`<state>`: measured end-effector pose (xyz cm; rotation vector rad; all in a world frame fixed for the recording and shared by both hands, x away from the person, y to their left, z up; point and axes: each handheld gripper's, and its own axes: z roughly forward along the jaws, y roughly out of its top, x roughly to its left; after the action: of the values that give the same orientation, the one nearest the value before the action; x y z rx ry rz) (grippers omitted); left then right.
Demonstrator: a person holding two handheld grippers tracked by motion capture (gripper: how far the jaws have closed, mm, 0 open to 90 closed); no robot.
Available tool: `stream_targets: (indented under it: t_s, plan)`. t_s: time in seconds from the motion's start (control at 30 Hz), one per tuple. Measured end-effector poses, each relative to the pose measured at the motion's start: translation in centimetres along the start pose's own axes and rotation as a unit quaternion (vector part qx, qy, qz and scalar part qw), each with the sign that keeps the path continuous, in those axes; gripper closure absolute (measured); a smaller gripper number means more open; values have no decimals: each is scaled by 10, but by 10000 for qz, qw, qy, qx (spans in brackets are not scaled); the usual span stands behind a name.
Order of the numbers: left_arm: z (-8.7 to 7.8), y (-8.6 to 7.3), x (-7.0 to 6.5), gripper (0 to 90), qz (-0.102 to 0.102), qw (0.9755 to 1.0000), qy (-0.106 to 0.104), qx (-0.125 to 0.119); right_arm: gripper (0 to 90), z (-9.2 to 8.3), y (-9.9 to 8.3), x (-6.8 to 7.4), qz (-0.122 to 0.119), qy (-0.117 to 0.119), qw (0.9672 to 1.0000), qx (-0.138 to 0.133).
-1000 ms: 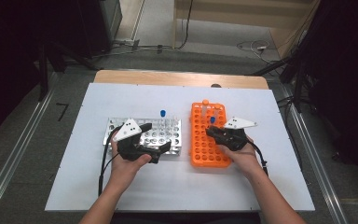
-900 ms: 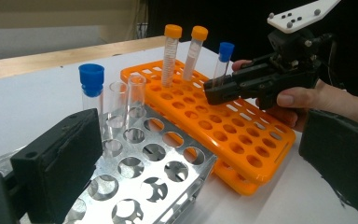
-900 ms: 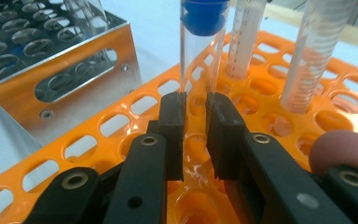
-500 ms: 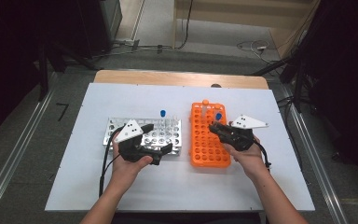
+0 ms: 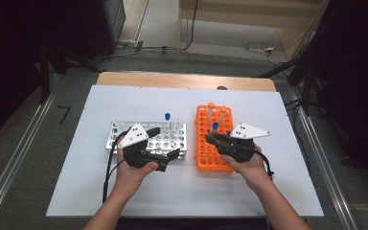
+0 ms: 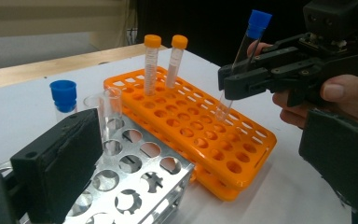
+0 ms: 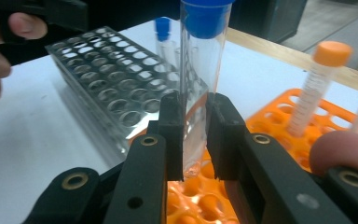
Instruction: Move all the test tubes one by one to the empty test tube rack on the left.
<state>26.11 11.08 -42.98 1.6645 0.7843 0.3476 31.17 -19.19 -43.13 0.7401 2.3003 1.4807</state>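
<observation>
Gripping a clear, blue-capped tube (image 7: pixel 200 70) in the right gripper (image 7: pixel 196 135)
Black jaws clamped; perforated orange plastic rack (image 6: pixel 200 135) below; left gripper (image 5: pixel 165 143) jaws apart

Blocking the far end of the orange rack (image 6: pixel 200 135): two orange-capped tubes (image 6: pixel 151 63) standing upright. Leaving its near rows open.

Bare forearms, black left gripper (image 5: pixel 165 154), black right gripper (image 5: pixel 212 139) (grey triangular plates), trailing black cables, brass-ringed jaws

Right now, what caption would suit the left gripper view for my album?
Right tool holds a blue-capped tube above the orange rack, beside a metal rack.
</observation>
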Motion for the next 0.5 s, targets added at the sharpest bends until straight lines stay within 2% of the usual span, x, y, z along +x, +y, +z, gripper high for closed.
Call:
stream_targets:
  t_s: [0.27, 0.5]
  plan:
    - [0, 4, -7, 13, 31, 9998, -188, -45, 745, 7, 2, 21, -92, 303, 9995, 59]
    - [1, 6, -12, 123, 54, 9989, -452, -90, 745, 13, 2, 37, -187, 506, 9985, 110]
